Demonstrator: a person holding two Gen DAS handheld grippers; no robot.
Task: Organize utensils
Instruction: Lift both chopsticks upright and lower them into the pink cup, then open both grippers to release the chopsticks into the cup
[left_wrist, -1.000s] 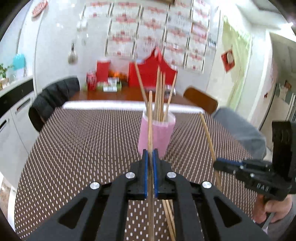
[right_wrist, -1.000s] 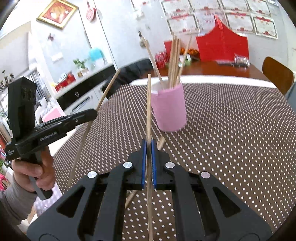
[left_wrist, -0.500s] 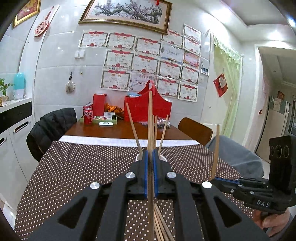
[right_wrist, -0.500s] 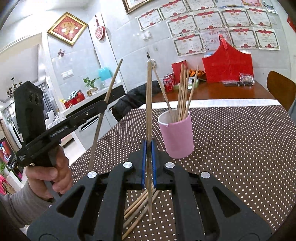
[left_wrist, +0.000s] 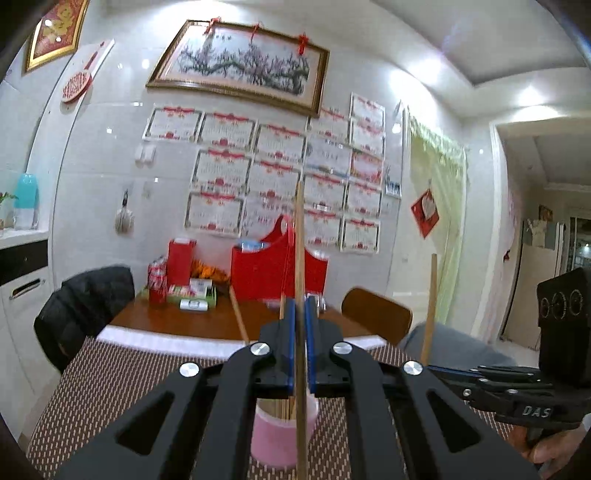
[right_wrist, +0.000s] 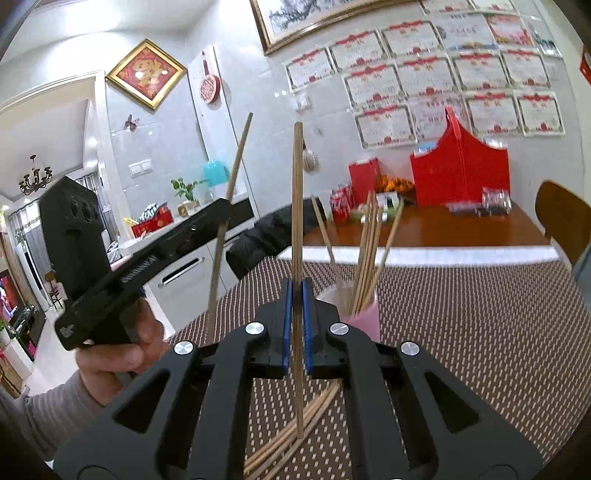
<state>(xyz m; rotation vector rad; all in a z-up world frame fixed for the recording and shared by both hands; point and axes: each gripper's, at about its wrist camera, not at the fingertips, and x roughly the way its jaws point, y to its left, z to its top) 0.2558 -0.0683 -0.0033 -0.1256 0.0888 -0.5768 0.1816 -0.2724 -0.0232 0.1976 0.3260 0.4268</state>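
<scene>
1. The left gripper (left_wrist: 300, 347) is clamped on one upright chopstick (left_wrist: 300, 258), high above the pink cup (left_wrist: 282, 437).
2. The right gripper (right_wrist: 295, 325) pinches another chopstick (right_wrist: 297, 221); the cup (right_wrist: 364, 319) sits just ahead, to its right.
3. Next, I think, each stick must be lowered tip-first into the cup.

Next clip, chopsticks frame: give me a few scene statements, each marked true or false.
1. Each hand-held gripper is shut on one chopstick. True: the left hand-held gripper pinches one chopstick, the right hand-held gripper another chopstick.
2. The pink cup is empty. False: several chopsticks stand in it.
3. Loose chopsticks lie on the dotted tablecloth. True.
4. Both held chopsticks lie flat. False: they stand nearly upright.
5. The cup is blue. False: pink.
</scene>
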